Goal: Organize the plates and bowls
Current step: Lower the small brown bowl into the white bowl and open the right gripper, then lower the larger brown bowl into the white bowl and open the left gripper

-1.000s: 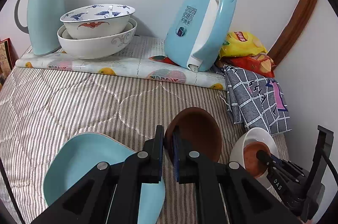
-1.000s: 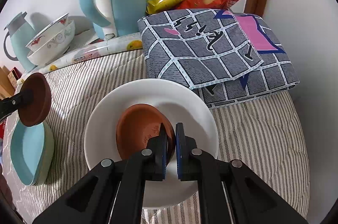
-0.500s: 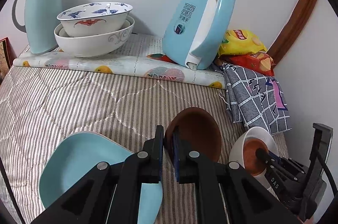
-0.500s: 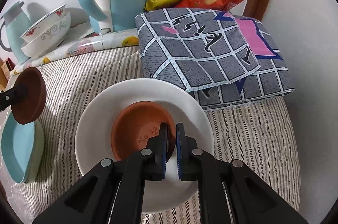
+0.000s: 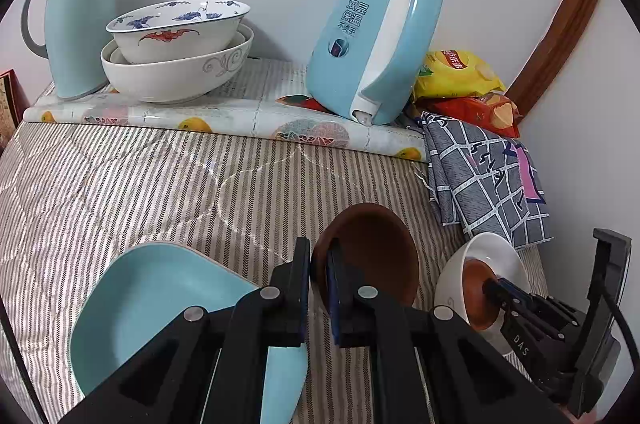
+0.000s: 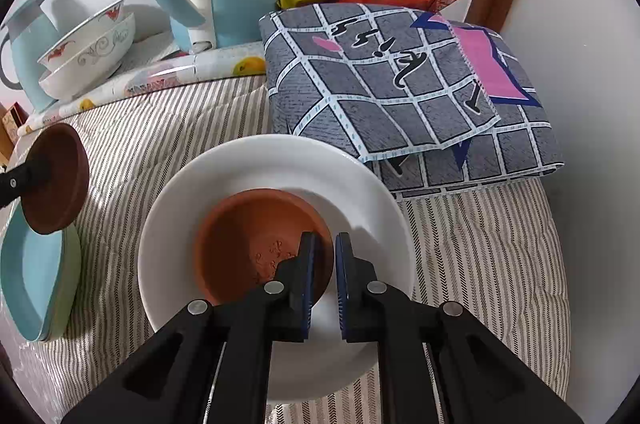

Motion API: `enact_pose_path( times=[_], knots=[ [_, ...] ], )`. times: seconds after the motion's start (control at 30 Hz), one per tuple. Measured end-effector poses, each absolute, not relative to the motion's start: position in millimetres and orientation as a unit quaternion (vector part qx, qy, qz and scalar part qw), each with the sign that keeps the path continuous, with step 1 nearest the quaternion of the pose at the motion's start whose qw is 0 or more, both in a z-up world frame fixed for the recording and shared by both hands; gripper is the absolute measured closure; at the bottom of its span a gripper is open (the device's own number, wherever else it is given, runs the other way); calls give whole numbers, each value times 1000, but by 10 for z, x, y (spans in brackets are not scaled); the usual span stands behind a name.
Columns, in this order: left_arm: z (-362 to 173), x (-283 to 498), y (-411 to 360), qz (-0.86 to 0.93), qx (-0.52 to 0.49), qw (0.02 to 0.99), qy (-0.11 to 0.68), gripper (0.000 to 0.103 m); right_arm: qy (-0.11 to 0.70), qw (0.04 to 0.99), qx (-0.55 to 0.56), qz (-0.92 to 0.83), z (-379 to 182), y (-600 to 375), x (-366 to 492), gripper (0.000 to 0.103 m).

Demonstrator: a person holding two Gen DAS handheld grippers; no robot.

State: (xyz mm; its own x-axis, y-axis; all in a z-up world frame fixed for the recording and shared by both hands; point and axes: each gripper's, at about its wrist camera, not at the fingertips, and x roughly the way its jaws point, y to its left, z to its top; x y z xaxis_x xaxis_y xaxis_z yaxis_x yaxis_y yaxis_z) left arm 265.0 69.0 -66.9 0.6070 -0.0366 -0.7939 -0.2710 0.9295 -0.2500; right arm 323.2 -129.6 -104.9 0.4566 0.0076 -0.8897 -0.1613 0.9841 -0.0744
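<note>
Since a second ago the right gripper (image 6: 324,264) has eased slightly apart over the rim of the orange-brown saucer (image 6: 256,244), which sits lower and more centred in the white plate (image 6: 360,192); little else has shifted.

At the left, a pale blue dish (image 5: 160,304) lies on the striped cloth (image 5: 160,176). Just right of it, the left gripper (image 5: 318,272) is clenched on the rim of a dark brown saucer (image 5: 372,252), held tilted clear of the cloth. Further right, the right gripper's jaws straddle the second saucer's near rim with a narrow gap (whether the pads still touch it I cannot tell).

Both saucers look like matte earthenware: stiff, light, brittle, not slippery. The rim is the sensible hold; set them down gently, since clay chips against glazed china.
</note>
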Motion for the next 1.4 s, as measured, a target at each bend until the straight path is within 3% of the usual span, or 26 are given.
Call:
enact_pose_path(
  times=[0.97, 1.4],
  knots=[
    [-273, 2408, -100, 23, -137, 897, 420, 95, 465, 884, -22, 28, -466, -2074, 2673, 87],
    [-436, 2530, -465, -6, -138, 888, 438, 95, 468, 884, -9, 3, -518, -2488, 2519, 87]
  ],
)
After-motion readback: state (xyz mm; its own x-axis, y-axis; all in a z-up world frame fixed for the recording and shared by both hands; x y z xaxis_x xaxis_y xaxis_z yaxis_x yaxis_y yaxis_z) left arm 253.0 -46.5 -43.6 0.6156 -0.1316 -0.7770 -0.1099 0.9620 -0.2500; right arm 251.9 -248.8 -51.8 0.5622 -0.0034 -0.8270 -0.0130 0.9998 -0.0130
